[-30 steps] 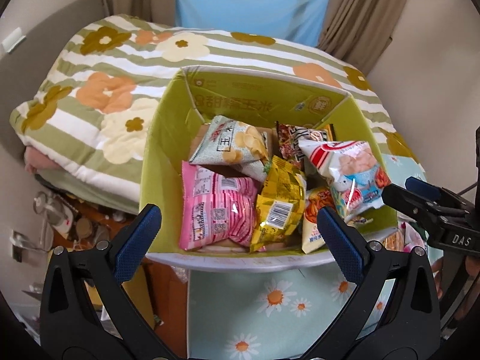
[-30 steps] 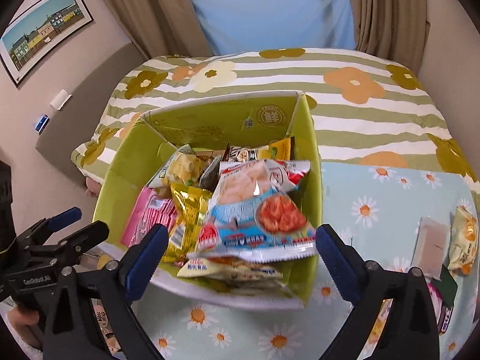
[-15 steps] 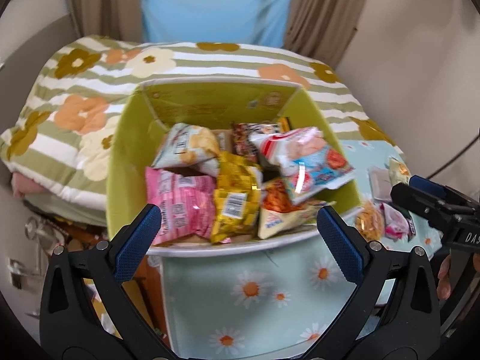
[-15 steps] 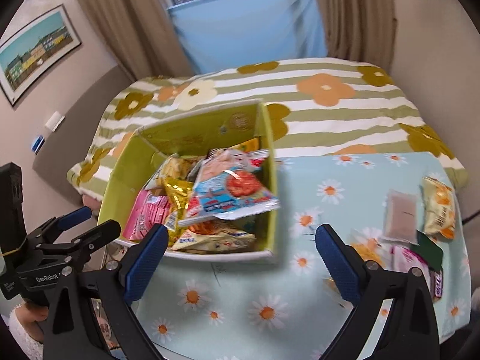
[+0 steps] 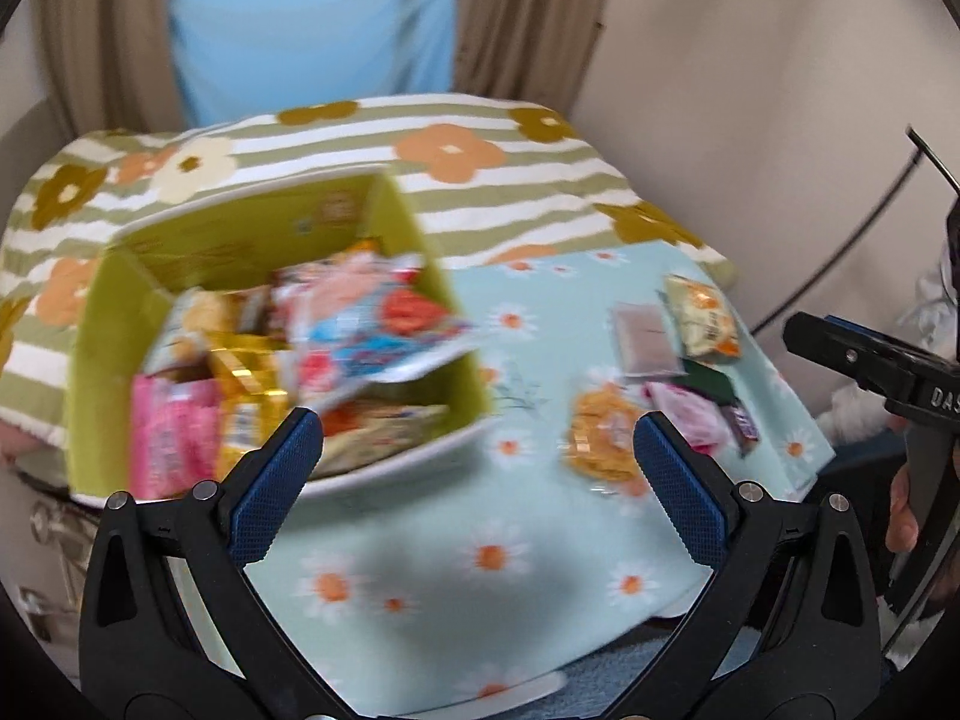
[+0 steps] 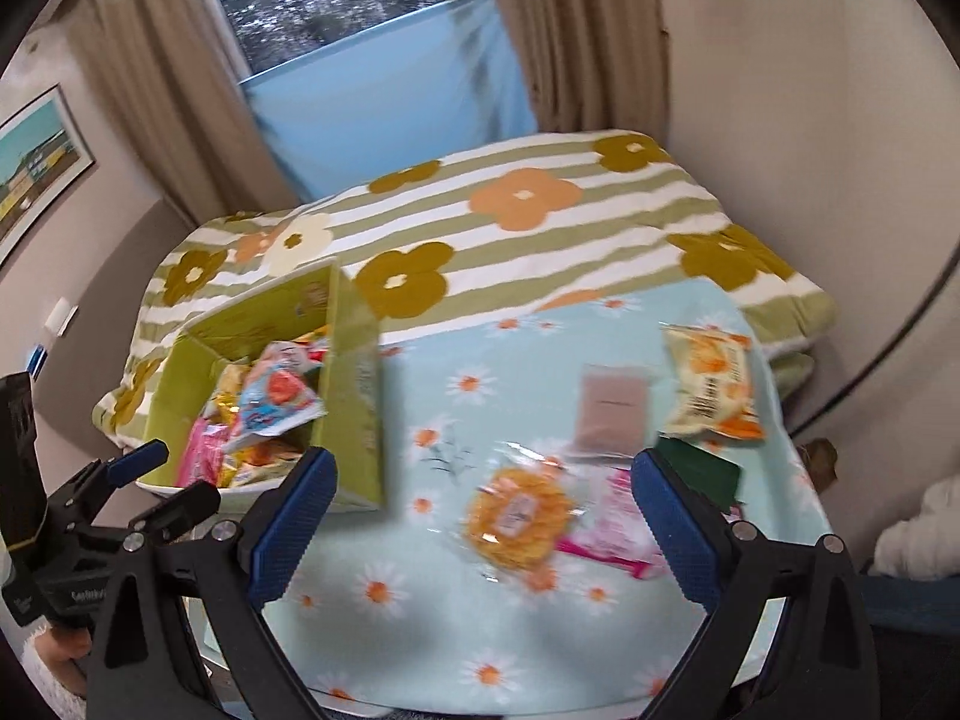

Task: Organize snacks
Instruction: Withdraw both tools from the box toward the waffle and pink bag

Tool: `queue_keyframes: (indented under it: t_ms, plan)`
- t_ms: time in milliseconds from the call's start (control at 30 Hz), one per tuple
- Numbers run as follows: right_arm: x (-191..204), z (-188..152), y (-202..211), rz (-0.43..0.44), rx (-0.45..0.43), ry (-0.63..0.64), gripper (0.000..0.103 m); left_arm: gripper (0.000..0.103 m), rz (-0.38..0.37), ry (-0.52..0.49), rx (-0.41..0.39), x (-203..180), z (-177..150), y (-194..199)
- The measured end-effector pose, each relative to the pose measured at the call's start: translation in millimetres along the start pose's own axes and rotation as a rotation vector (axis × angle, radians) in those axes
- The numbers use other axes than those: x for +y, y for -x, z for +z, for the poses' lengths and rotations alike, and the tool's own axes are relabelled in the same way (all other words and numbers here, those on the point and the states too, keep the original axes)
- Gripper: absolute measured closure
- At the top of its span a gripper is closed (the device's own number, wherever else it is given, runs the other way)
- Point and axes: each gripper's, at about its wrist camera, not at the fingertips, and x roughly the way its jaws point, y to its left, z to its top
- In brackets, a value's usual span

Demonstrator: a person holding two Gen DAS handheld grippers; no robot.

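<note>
A: At far left, what holds the snacks?

B: A green box (image 6: 354, 396) stands at the left edge of the daisy-print tablecloth (image 6: 420, 600). Packets fill it: a pink packet (image 5: 171, 444) near its left wall, a yellow packet (image 5: 249, 396) beside that, and a blue-and-red bag (image 5: 372, 330) lying on top, its corner overhanging the right wall.

A: And the grippers?

B: The left gripper (image 5: 478, 450) hangs above the cloth between box and loose snacks, fingers wide apart, nothing between them. The right gripper (image 6: 483, 489) is likewise spread and empty, over the round orange snack (image 6: 519, 516).

A: What lies loose at right?

B: Just beside the round snack, a pink wrapper (image 6: 612, 531); farther off, a flat brown sachet (image 6: 612, 408); right of it, a white-and-orange bag (image 6: 714, 381); nearer, a dark green packet (image 6: 699, 471) touching that bag's near edge.

A: Background?

B: A striped flowered blanket (image 6: 540, 222); both views are motion-blurred.
</note>
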Motion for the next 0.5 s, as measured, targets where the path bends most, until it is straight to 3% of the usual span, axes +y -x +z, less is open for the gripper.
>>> queue_keyframes:
  t_ms: [200,500]
  plan:
    - [-54,-3,-4,-0.001,0.062,-0.051,0.005,0.001,-0.008,-0.070,0.090,-66,-5,-40]
    - [-113,-16,-34,0.051,0.192,-0.116,0.005,0.001,0.020,-0.109,0.207,-112,-24,-90]
